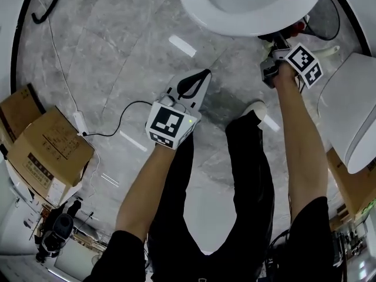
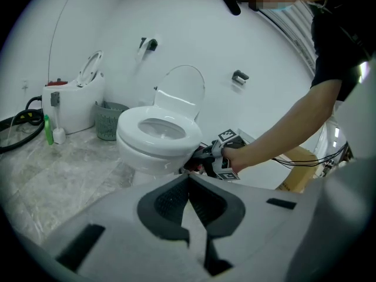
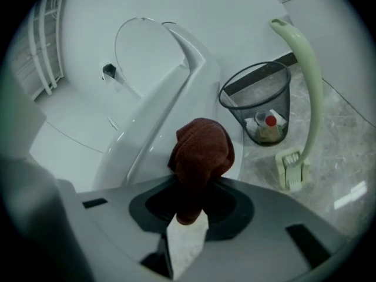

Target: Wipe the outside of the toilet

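The white toilet (image 1: 247, 4) stands at the top of the head view, its lid raised in the left gripper view, where the bowl (image 2: 155, 137) shows. My right gripper (image 1: 276, 43) is tucked under the bowl's right side, shut on a dark red cloth (image 3: 200, 154). The cloth presses against the toilet's outer wall (image 3: 147, 128). From the left gripper view the cloth (image 2: 197, 162) shows just under the rim. My left gripper (image 1: 191, 87) hangs over the floor in front of the toilet, jaws shut with nothing between them (image 2: 189, 178).
A wire bin (image 3: 261, 107) with rubbish and a pale green toilet brush (image 3: 296, 98) stand right of the toilet. Cardboard boxes (image 1: 50, 151) and a power strip with cable (image 1: 79, 122) lie at left. Another white unit (image 2: 73, 101), a basket (image 2: 108, 121) and a green bottle (image 2: 47, 129) sit by the wall.
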Available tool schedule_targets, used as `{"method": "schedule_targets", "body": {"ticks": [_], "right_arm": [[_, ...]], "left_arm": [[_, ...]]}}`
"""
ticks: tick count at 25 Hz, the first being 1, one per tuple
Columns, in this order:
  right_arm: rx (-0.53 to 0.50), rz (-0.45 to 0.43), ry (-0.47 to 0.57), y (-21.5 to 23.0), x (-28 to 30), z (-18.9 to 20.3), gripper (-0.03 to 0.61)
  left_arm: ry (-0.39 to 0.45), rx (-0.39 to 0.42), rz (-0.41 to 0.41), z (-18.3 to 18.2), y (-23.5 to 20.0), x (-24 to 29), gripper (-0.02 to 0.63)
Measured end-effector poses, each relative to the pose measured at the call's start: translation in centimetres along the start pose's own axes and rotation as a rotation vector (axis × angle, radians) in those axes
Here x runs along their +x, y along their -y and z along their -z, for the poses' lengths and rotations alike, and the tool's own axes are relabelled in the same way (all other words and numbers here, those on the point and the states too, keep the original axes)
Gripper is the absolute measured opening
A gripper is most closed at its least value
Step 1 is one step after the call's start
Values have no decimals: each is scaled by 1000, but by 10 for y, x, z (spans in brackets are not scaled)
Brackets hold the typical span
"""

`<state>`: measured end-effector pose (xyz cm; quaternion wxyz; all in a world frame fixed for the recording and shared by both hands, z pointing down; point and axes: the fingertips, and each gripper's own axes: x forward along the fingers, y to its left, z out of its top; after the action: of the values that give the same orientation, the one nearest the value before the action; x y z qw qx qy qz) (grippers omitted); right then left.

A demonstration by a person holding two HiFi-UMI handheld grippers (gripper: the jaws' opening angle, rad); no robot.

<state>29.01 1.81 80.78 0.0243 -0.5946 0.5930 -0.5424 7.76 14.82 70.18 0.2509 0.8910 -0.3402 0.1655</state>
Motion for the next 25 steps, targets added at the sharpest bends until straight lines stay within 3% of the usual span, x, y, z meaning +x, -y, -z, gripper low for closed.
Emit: {"method": "schedule_targets", "body": {"ticks": [9, 25], "right_arm": [[42, -6, -52, -36, 2, 80, 92], [105, -28, -141, -119, 31, 173, 91]], "left_arm": [[10, -18, -51, 8, -43, -64, 0], [28, -70, -113, 16, -115, -144, 0]]}}
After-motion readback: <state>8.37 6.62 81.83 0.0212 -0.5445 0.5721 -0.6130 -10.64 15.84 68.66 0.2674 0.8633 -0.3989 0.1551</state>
